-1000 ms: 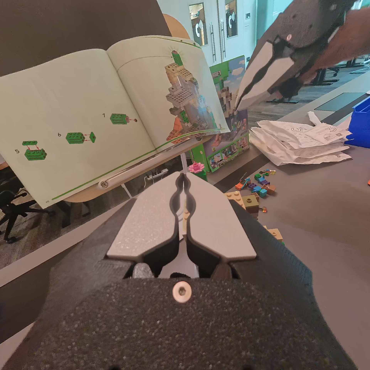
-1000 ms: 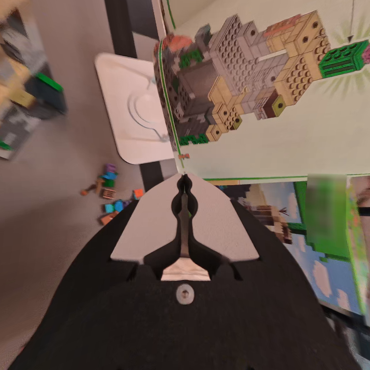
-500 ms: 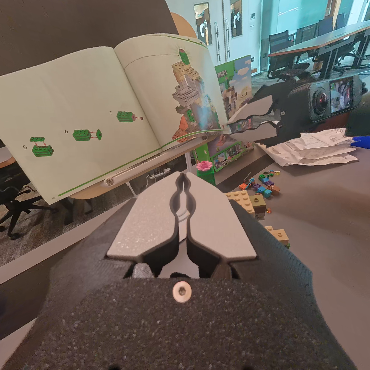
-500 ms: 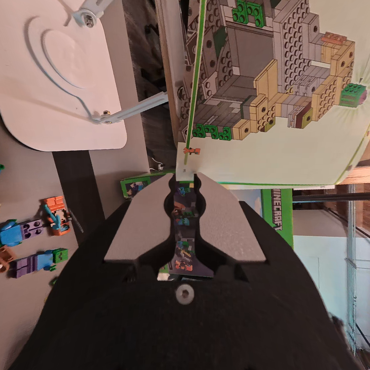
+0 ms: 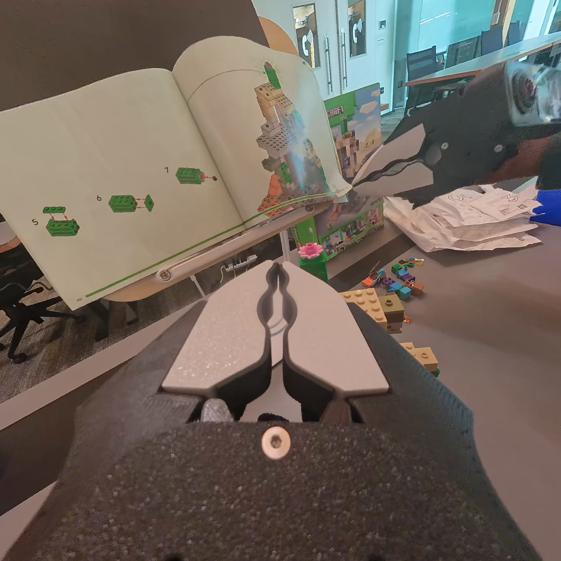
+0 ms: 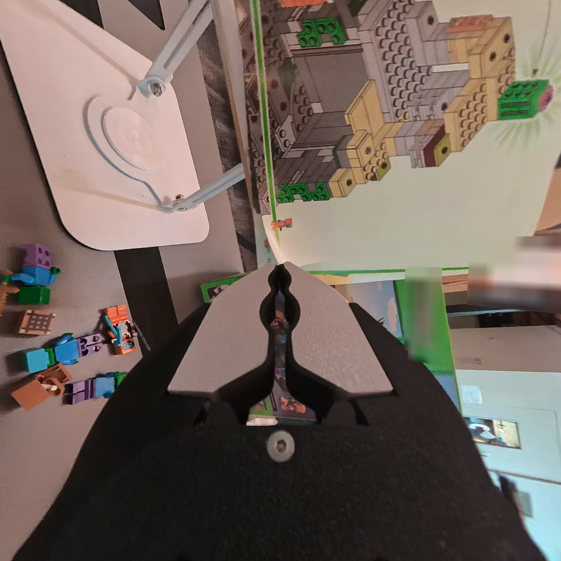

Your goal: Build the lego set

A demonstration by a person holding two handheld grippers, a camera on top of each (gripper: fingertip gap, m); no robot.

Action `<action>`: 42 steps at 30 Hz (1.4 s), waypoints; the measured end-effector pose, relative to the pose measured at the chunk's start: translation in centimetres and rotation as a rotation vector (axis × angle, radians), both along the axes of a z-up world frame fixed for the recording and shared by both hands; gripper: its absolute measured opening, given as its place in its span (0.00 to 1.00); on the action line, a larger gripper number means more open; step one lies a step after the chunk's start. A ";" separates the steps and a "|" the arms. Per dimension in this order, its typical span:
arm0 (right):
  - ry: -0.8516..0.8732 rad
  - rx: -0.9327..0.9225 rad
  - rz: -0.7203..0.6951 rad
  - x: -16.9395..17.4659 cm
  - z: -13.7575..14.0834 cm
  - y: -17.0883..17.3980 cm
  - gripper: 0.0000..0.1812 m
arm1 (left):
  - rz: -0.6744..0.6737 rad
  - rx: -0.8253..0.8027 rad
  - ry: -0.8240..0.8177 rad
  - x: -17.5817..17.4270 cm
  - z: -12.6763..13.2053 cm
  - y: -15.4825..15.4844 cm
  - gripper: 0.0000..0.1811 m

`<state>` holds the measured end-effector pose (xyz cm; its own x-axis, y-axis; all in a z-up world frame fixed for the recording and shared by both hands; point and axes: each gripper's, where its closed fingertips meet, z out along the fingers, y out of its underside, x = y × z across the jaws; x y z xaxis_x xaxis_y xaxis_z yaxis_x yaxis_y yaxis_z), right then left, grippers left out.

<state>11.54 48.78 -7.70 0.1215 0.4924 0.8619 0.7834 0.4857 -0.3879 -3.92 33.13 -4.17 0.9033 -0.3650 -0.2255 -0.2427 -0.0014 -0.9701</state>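
Left wrist view: the right gripper (image 5: 353,185), coming in from the upper right of the frame, has closed since half a second ago, when its tips stood apart beside the page; now they pinch the lower outer corner of the right-hand page of the instruction booklet (image 5: 121,158), and the corner curls up off the stand's ledge (image 5: 212,255). This looks like the start of a page turn, so the building pauses while the next step is looked up. The left gripper (image 5: 276,268), at frame centre, has its jaws pressed together with nothing visible between them; it has barely shifted. The cactus with the pink flower (image 5: 312,259) stands just past its tip, partly covered by it. The tan and olive build (image 5: 382,309) at centre right is half hidden behind the gripper body. Small loose figures (image 5: 397,279) lie beyond it, too small to sort out. The right gripper's far end is motion-blurred.

Right wrist view: the scene is rolled sideways. The right gripper's (image 6: 280,266) tips meet on the page corner (image 6: 273,258) at frame centre; the paper bends there. How many sheets are caught cannot be told. The stand's white base (image 6: 91,182) fills the upper left, minifigures (image 6: 66,352) the lower left. The set's box (image 6: 425,394) shows behind the jaws, largely covered. The right edge is smeared.
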 end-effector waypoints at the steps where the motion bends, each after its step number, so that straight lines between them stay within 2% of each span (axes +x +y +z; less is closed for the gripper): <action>1: 0.013 -0.009 0.003 0.0 0.4 -0.2 0.00 | -0.001 0.000 0.000 0.0 0.0 0.0 0.00; 12: 0.200 -0.245 0.095 -1.0 3.7 -4.8 0.00 | -0.006 0.005 0.000 0.4 0.3 -0.2 0.00; 13: 0.212 -0.254 0.107 -1.3 4.0 -5.2 0.00 | -0.007 0.006 0.003 0.5 0.3 -0.2 0.04; 19: 0.223 -0.250 0.171 -3.8 4.9 -7.8 0.00 | 0.011 0.044 0.038 1.0 0.5 -0.3 0.04; 26: 0.240 -0.222 0.211 -6.9 6.0 -8.9 0.00 | 0.044 0.087 0.057 1.0 1.0 -0.2 0.06; 30: 0.257 -0.221 0.238 -8.4 6.7 -9.3 0.00 | 0.037 0.096 0.041 0.5 1.9 0.1 0.07; 35: 0.299 -0.210 0.284 -10.8 7.6 -10.2 0.00 | -0.037 0.070 -0.091 0.0 4.6 1.5 0.08; 37: 0.311 -0.207 0.302 -11.8 7.8 -10.7 0.00 | -0.066 0.040 -0.108 -0.1 5.2 2.3 0.12; 39: 0.314 -0.200 0.318 -12.6 7.9 -11.1 0.00 | -0.066 0.005 -0.051 -0.4 4.6 3.1 0.16; 42: 0.322 -0.184 0.334 -13.6 8.3 -11.5 0.00 | -0.015 0.046 0.101 -1.1 3.7 4.1 0.17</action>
